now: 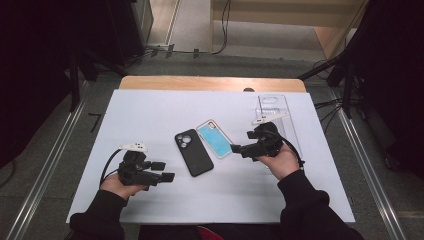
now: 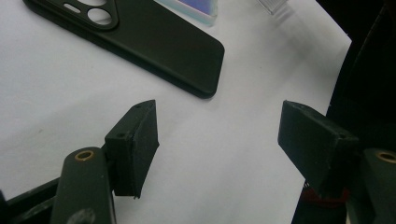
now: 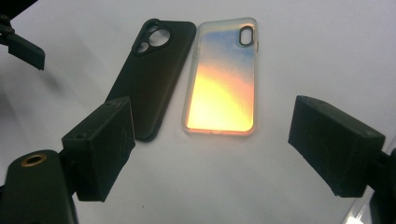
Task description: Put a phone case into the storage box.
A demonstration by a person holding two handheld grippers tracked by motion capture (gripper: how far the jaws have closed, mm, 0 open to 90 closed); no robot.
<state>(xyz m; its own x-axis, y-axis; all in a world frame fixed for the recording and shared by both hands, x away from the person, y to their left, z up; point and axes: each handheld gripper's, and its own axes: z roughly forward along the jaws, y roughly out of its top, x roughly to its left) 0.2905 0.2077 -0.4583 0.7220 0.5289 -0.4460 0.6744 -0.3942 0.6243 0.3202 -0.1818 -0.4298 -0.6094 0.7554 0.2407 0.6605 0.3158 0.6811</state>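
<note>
A black phone case (image 1: 194, 152) lies camera side up at the middle of the white board (image 1: 150, 110). An iridescent case (image 1: 215, 138) lies just to its right, and in the right gripper view this iridescent case (image 3: 224, 79) glows orange and blue beside the black case (image 3: 154, 74). My right gripper (image 1: 235, 148) stands open just right of the iridescent case, pointing at it, with nothing between its jaws (image 3: 210, 112). My left gripper (image 1: 167, 172) rests open to the left of the black case (image 2: 149, 37), jaws apart over bare board (image 2: 217, 116).
A clear phone case (image 1: 272, 105) lies at the back right of the board, partly behind my right hand. The wooden table edge (image 1: 210, 82) runs along the far side. Cables and black stands sit on the floor around the table.
</note>
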